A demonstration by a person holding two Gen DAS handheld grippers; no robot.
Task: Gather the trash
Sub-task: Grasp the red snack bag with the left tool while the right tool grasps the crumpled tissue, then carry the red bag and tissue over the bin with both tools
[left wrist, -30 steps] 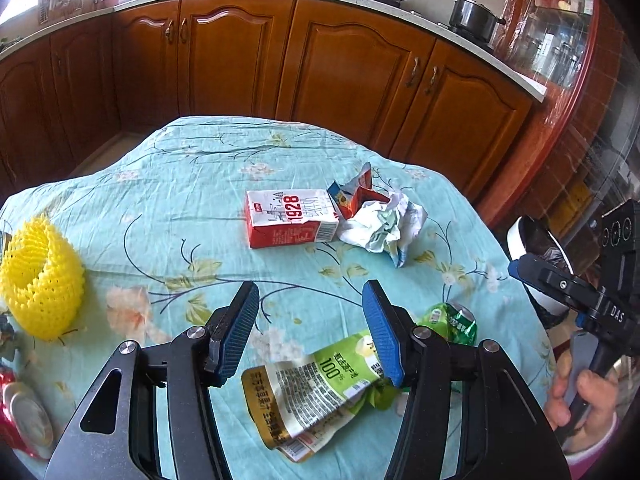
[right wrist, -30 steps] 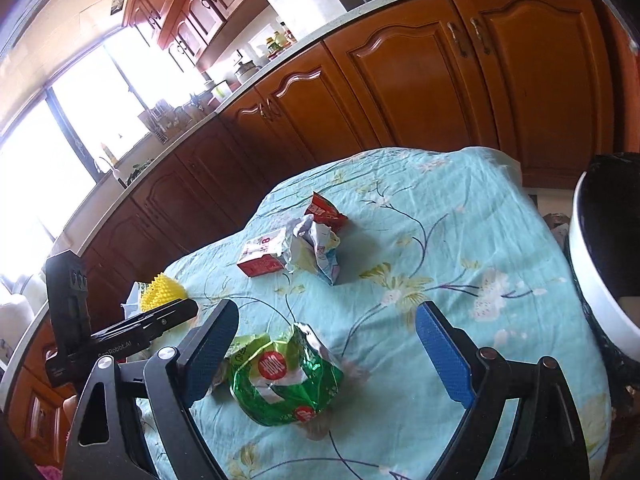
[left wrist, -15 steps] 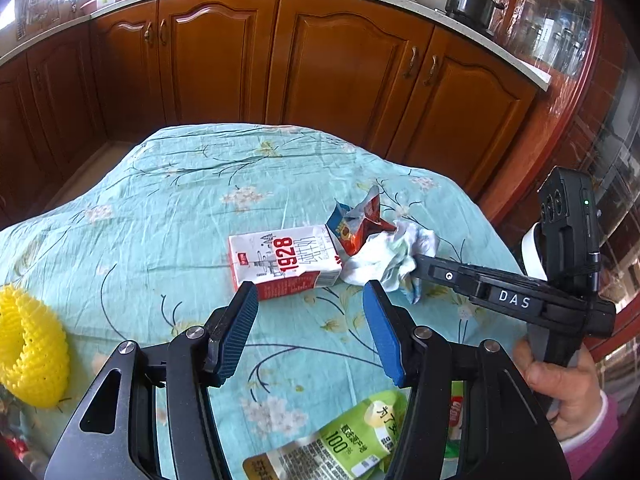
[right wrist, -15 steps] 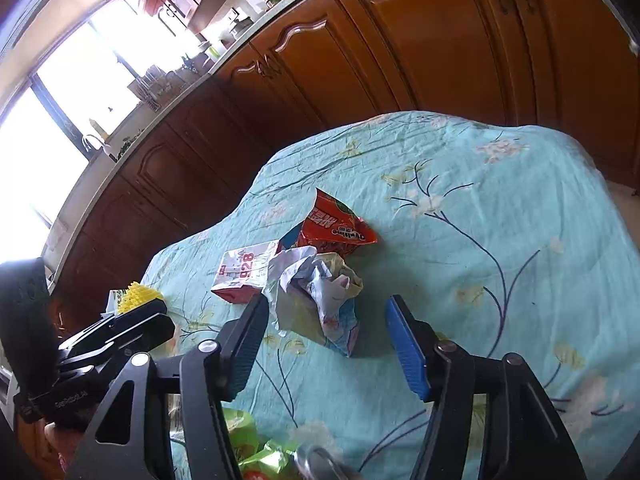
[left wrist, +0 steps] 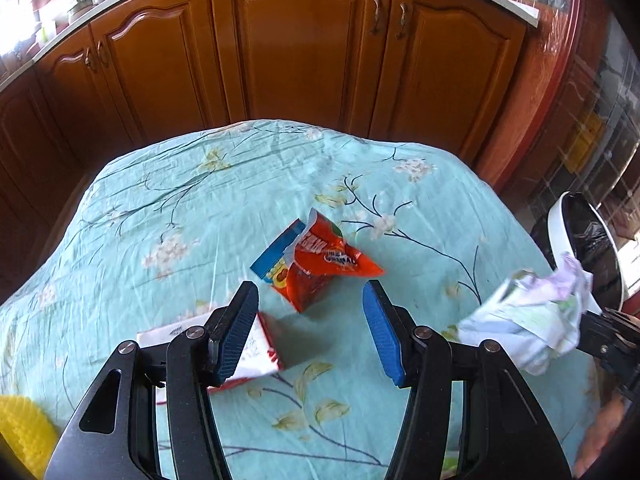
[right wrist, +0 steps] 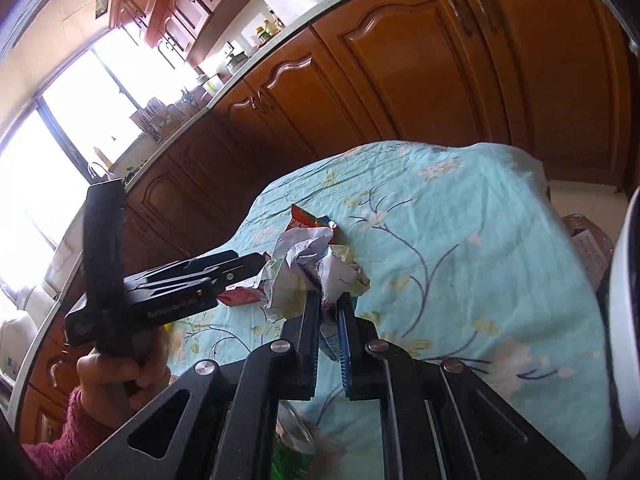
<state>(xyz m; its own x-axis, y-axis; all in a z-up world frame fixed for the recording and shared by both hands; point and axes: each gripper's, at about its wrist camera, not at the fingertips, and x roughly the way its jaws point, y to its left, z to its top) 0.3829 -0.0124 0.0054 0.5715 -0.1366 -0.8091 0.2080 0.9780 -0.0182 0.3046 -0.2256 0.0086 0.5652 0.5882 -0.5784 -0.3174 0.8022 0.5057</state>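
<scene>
My right gripper (right wrist: 329, 300) is shut on a crumpled white paper wad (right wrist: 310, 264) and holds it above the table; the wad also shows in the left wrist view (left wrist: 528, 320), near the bin (left wrist: 560, 232). My left gripper (left wrist: 310, 320) is open and empty, hovering over a red and blue snack wrapper (left wrist: 320, 264) on the turquoise floral tablecloth (left wrist: 180, 220). A white and red carton (left wrist: 260, 348) lies under its left finger. The left gripper's body (right wrist: 168, 292) shows in the right wrist view.
A white-rimmed bin with a black liner stands past the table's right edge; its rim (right wrist: 624, 320) also shows in the right wrist view. A yellow mesh object (left wrist: 20, 436) sits at the lower left. A green wrapper (right wrist: 288, 456) lies below my right gripper. Wooden cabinets (left wrist: 300, 48) stand behind.
My right gripper closed on the paper wad and lifted it off the table toward the bin. My left gripper moved forward over the carton toward the red wrapper.
</scene>
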